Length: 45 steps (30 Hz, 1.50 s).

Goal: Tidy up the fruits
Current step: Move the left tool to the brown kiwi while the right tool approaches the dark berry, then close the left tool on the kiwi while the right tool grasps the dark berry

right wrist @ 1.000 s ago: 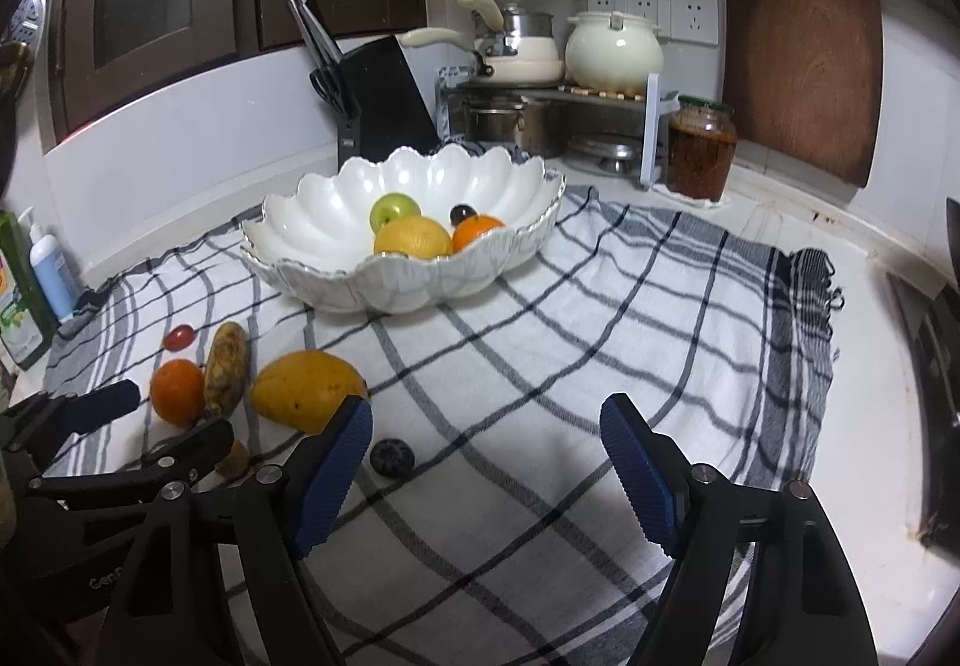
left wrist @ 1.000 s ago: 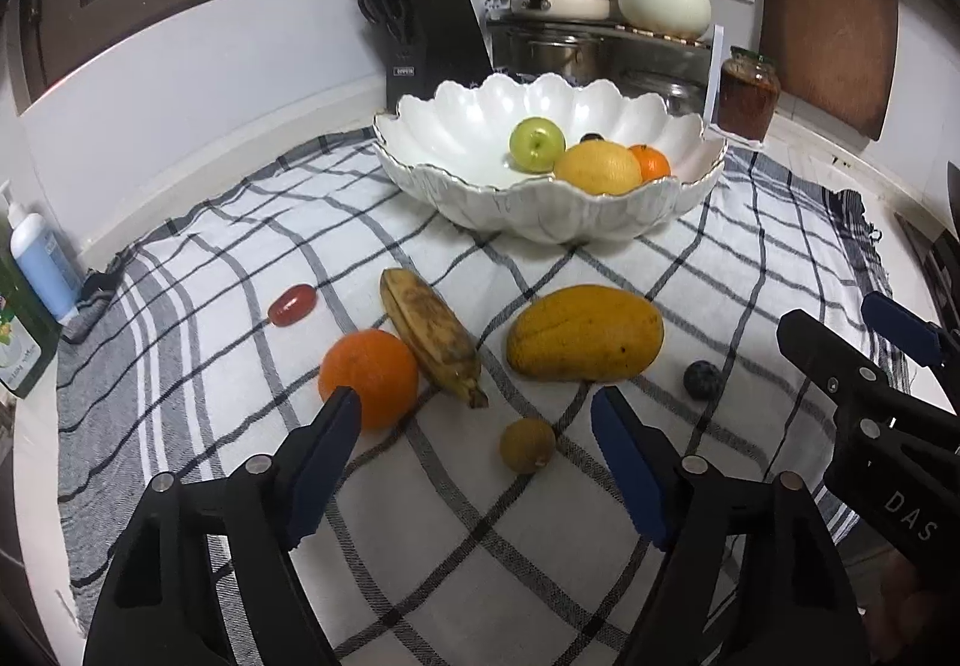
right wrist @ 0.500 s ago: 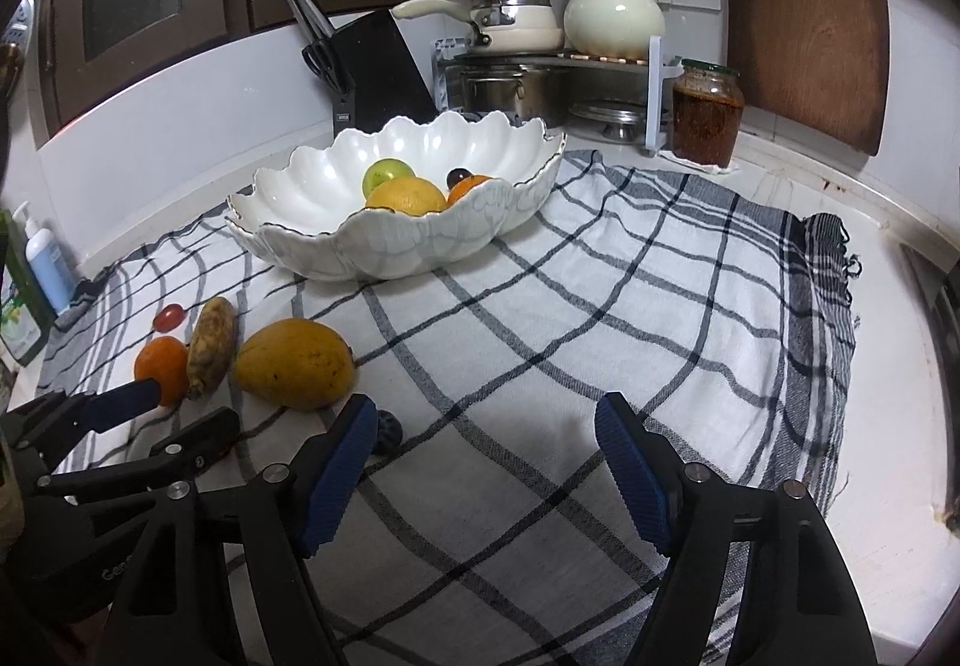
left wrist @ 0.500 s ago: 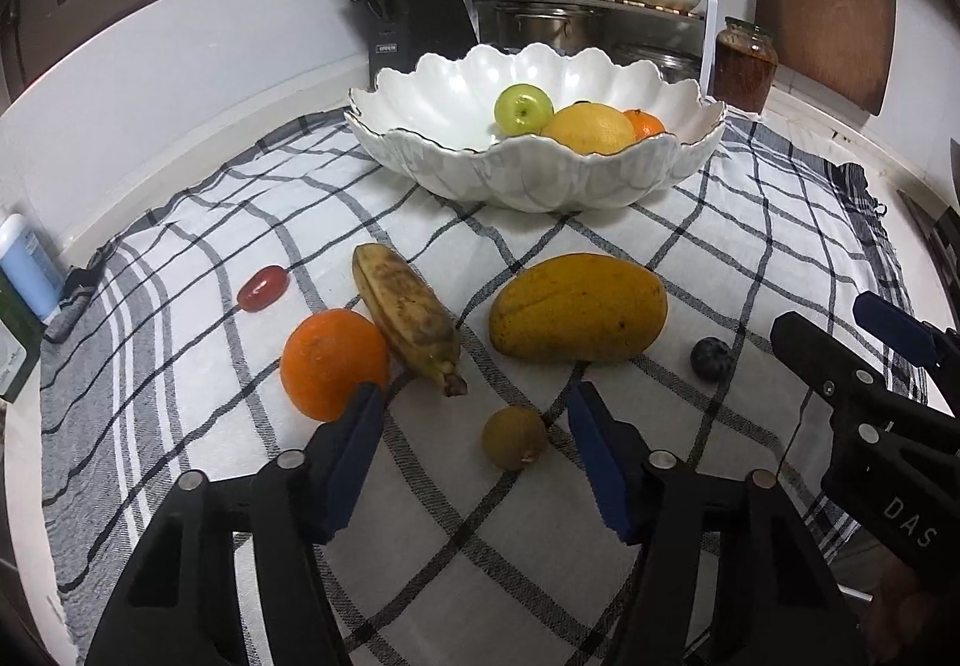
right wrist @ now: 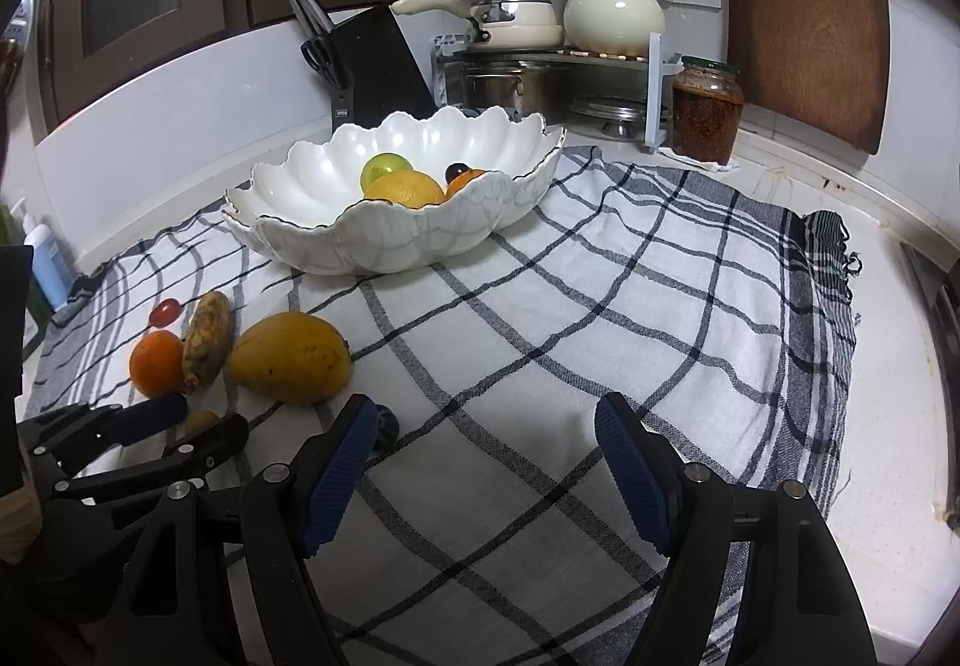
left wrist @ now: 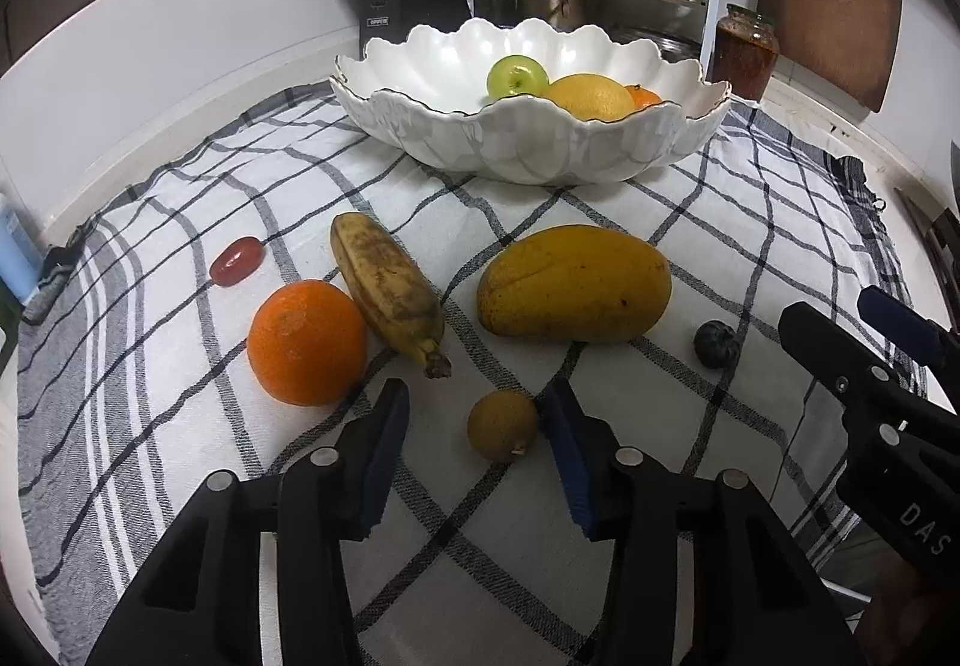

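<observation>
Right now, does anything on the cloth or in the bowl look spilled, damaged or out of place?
Nothing is spilled or tipped. The banana is heavily browned and rests against the orange. Six fruits lie loose on the checked cloth, outside the bowl, which stands upright. Both hand-held grippers are open and empty.

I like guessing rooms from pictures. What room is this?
Most likely a home kitchen: a knife block and stacked pots stand by the wall, and a fruit bowl sits on the counter's checked cloth.
</observation>
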Each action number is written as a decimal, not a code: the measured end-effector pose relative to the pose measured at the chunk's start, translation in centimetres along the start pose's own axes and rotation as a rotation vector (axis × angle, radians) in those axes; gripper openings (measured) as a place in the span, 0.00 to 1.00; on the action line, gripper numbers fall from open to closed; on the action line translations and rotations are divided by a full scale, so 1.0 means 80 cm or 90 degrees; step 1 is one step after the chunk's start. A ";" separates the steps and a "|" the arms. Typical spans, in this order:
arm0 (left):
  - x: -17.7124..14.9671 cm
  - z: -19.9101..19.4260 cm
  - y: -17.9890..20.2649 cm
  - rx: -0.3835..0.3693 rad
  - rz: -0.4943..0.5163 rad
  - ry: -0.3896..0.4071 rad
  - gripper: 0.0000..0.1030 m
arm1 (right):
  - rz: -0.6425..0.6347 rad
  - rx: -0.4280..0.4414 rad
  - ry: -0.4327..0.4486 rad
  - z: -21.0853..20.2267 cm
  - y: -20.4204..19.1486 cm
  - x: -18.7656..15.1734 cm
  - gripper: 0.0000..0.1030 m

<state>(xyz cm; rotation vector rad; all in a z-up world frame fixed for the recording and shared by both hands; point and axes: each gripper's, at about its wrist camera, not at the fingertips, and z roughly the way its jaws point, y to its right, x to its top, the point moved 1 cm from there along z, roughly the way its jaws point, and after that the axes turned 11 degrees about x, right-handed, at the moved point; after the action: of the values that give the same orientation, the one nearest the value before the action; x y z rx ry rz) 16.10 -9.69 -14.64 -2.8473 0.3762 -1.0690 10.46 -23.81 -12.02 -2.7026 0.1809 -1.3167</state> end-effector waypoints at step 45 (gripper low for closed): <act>-0.013 -0.013 -0.051 -0.009 -0.040 0.007 0.22 | -0.070 0.046 -0.067 0.053 -0.046 -0.007 0.27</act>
<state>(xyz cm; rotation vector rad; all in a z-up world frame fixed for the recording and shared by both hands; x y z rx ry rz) 15.47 -5.45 -13.91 -2.8851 0.2996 -1.0972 13.67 -19.83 -14.46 -2.7461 -0.0258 -1.1793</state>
